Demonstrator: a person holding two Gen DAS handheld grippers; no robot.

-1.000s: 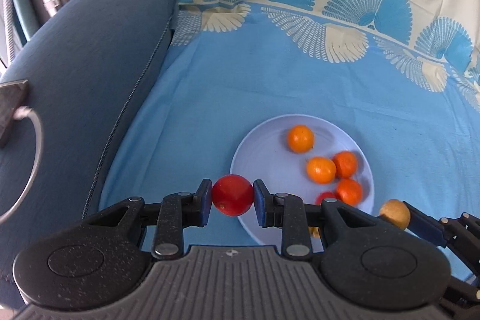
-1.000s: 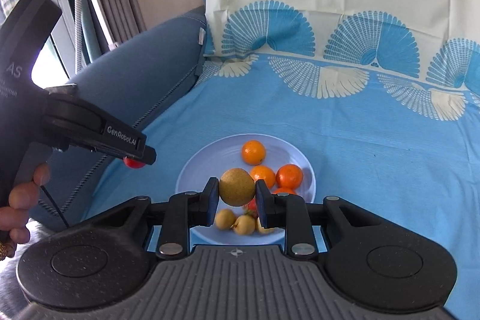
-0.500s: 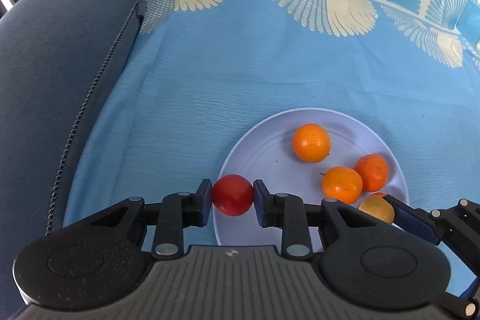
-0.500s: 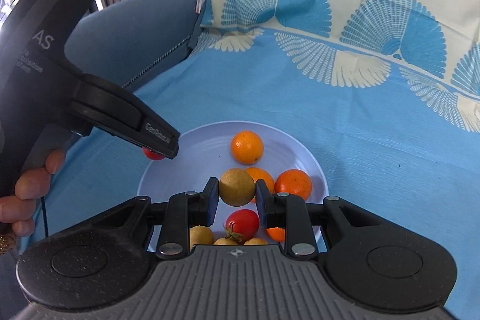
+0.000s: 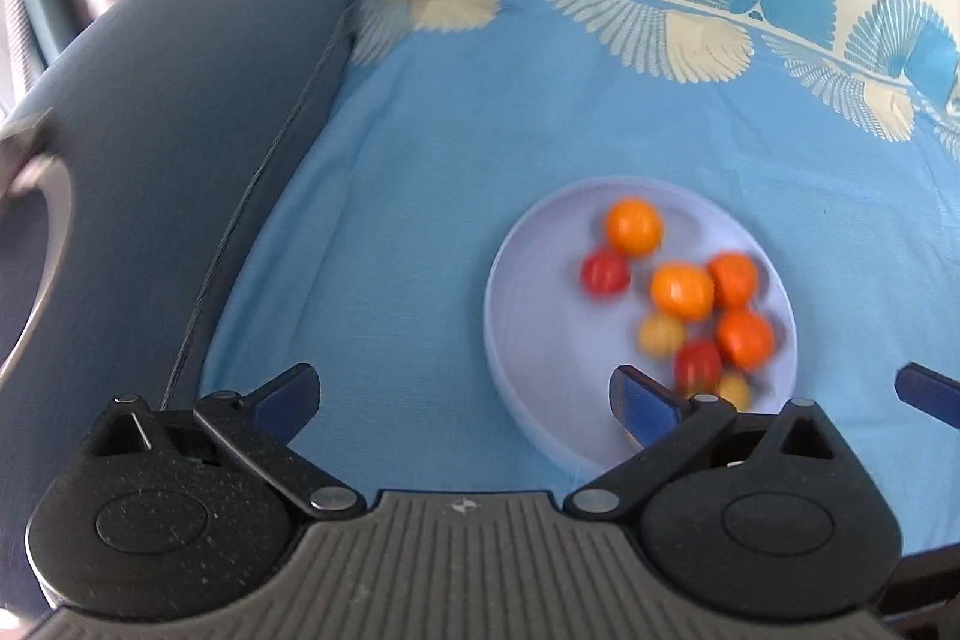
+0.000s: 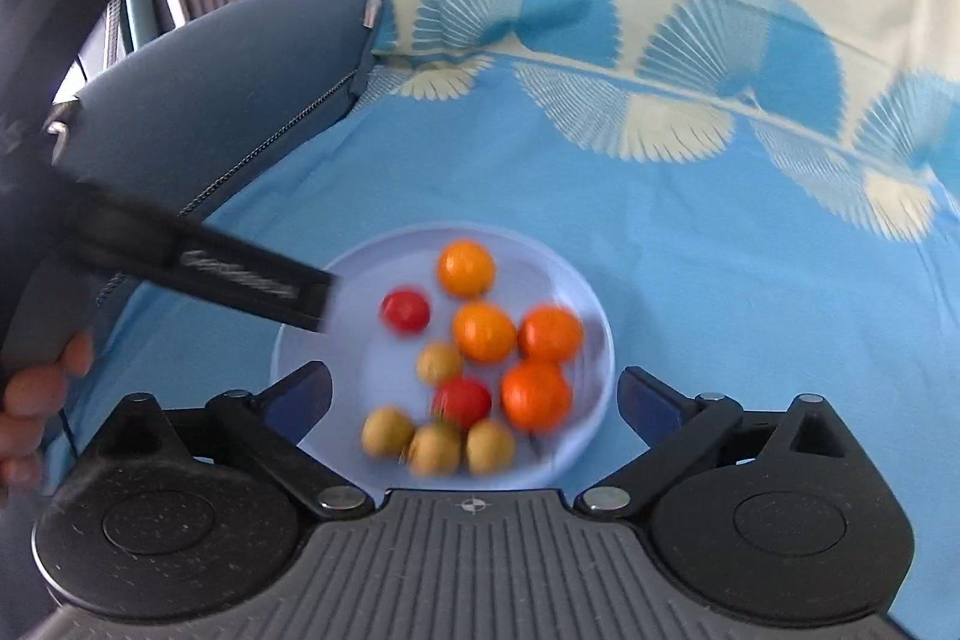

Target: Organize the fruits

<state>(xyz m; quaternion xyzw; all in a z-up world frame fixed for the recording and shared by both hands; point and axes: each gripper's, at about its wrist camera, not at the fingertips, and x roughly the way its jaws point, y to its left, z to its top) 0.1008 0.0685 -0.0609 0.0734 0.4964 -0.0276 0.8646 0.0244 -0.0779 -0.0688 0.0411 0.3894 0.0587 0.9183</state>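
Fruits lie on the plate [image 5: 516, 316] in the left wrist view: four oranges [image 5: 633, 226], two tomatoes [image 5: 604, 273] and some small yellow fruit [image 5: 660, 334], all blurred. The left gripper [image 5: 465, 400] hovers near the plate's left edge, jaws wide and empty; its right finger overlaps the plate's near rim. The plate sits on a blue cloth [image 5: 450, 148], right of a dark cushion [image 5: 150, 100].

From the right wrist view, the right gripper [image 6: 474, 397] hangs over the plate's [image 6: 360, 280] near rim, jaws wide, holding nothing. Four oranges [image 6: 467, 268], two tomatoes [image 6: 406, 311] and four yellow fruit [image 6: 440, 363] cluster on the plate. The left gripper [image 6: 252, 283] reaches over the plate's left rim, a hand [image 6: 42, 400] gripping its handle.
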